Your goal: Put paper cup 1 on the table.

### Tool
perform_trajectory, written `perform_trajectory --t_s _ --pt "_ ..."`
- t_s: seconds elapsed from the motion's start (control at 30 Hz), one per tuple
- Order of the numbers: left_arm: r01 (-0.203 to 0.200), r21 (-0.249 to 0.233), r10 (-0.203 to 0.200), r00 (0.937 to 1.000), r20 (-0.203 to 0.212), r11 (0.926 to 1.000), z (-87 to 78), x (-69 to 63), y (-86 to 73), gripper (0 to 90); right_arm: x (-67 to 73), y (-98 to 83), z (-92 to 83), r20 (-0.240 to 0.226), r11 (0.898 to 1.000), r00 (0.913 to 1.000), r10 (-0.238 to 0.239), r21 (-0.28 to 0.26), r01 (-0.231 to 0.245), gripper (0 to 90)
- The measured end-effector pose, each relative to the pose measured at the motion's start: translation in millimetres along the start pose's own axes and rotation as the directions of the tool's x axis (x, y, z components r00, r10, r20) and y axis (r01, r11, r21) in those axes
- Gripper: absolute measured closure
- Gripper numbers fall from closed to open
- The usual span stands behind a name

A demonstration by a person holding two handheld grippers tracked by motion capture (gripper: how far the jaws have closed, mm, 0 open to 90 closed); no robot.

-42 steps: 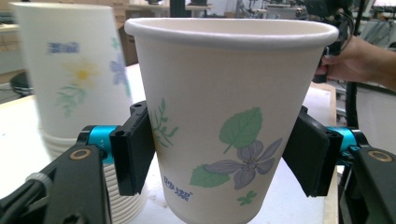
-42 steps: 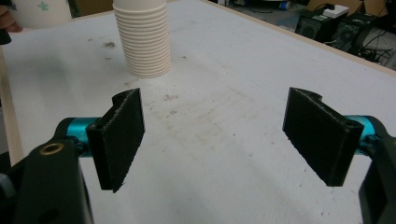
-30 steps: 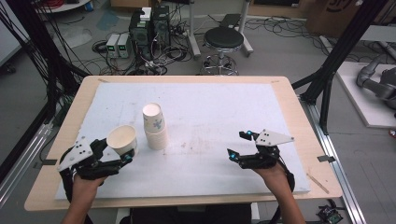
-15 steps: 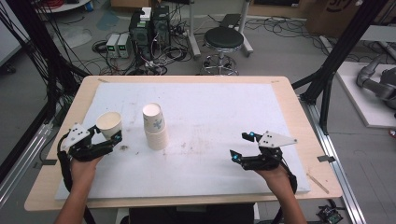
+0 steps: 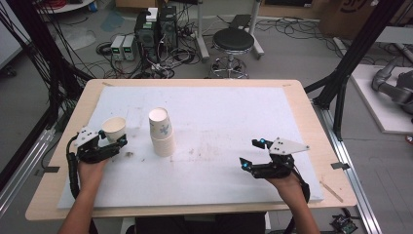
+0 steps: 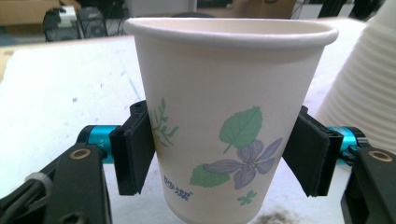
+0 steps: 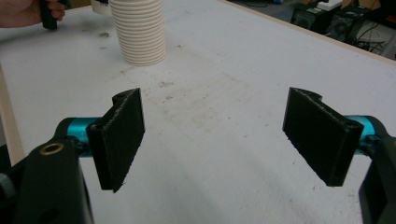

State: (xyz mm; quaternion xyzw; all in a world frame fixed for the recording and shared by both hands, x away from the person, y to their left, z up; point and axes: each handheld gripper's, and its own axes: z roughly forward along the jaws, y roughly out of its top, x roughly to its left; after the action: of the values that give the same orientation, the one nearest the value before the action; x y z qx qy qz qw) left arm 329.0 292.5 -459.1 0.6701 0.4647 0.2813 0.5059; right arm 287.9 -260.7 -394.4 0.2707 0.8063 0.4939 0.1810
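A white paper cup (image 5: 113, 127) printed with green leaves and a purple flower (image 6: 229, 121) stands upright at the left of the white mat. My left gripper (image 5: 109, 141) is shut on it, one black pad on each side of its wall (image 6: 224, 154). The cup's base is at or just above the mat. To its right stands an upside-down stack of paper cups (image 5: 161, 131) (image 6: 364, 93) (image 7: 140, 32). My right gripper (image 5: 250, 153) rests low at the right front of the mat, open with nothing between its pads (image 7: 219, 135).
The white mat (image 5: 219, 112) covers a wooden table (image 5: 302, 97); faint brown stains (image 5: 195, 151) mark its middle. Beyond the far edge are a stool (image 5: 234, 41) and electronics with cables (image 5: 156, 29) on the floor. A black frame leg (image 5: 341, 87) stands at the right.
My left gripper has carried the cup left and away from me, off from the stack, and brought it from tilted to upright and lower. The right gripper has stayed put.
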Motion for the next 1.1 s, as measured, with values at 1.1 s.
perform_trajectory --t_s 1.1 --pt "-0.023 0.142 0.028 0.9990 -0.035 0.9896 -31.4 -12.7 -7.5 15.2 1.5 1.3 -4.6 -0.006 1.000 0.9999 -0.016 0.007 0.016 21.2"
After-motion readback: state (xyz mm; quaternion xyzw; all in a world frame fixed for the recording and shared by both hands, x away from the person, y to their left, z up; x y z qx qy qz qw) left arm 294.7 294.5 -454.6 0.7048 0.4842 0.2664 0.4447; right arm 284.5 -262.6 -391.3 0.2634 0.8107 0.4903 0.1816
